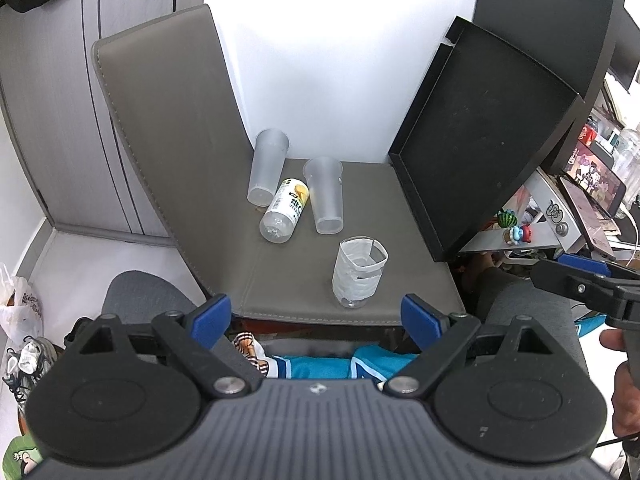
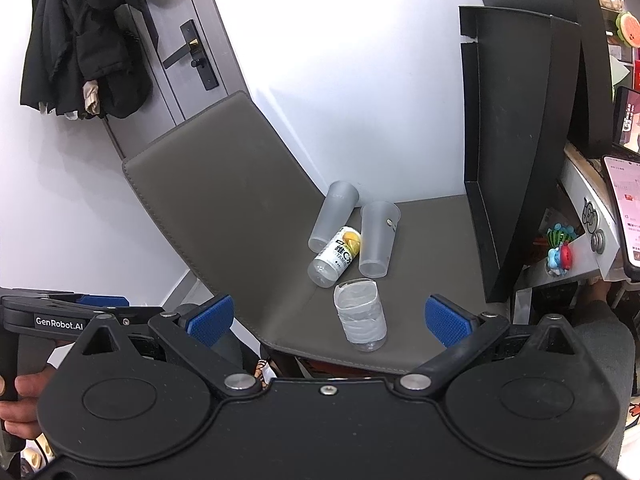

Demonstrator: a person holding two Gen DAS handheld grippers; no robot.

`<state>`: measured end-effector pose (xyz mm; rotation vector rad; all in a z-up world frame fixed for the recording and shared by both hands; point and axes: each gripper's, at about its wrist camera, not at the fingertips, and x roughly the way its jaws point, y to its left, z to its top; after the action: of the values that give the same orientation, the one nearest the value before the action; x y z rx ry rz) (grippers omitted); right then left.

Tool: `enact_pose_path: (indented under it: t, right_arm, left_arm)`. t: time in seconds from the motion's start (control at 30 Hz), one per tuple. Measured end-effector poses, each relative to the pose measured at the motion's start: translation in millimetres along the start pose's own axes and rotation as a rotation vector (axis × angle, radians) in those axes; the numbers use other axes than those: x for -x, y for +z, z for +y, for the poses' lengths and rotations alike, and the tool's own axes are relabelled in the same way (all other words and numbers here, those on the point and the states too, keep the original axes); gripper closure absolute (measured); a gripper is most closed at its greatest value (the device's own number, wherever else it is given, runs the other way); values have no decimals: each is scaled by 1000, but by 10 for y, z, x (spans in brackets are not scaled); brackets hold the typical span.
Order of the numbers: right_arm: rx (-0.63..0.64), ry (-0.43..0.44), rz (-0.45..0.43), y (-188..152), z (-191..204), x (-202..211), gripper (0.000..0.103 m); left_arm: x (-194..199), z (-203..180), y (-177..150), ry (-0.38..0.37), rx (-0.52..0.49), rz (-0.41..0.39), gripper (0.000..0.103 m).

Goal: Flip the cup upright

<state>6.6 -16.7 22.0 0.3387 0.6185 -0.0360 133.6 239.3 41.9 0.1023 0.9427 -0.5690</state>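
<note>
Left wrist view, left hand-held gripper spread wide, empty, right hand-held gripper likewise

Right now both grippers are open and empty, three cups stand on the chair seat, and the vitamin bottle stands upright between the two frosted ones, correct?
Not quite: the vitamin bottle lies on its side between the two frosted cups, as the left wrist view shows. Everything else holds.

black tray top cropped, label perhaps unreadable
</note>
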Motion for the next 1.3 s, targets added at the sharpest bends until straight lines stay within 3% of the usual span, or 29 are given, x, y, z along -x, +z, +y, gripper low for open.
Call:
enact_pose_path:
  t: [1.3]
  right_arm:
    - [-3, -32, 13, -16, 7, -60, 0]
  left_arm:
    - [-23, 93, 6, 4, 1, 9, 12]
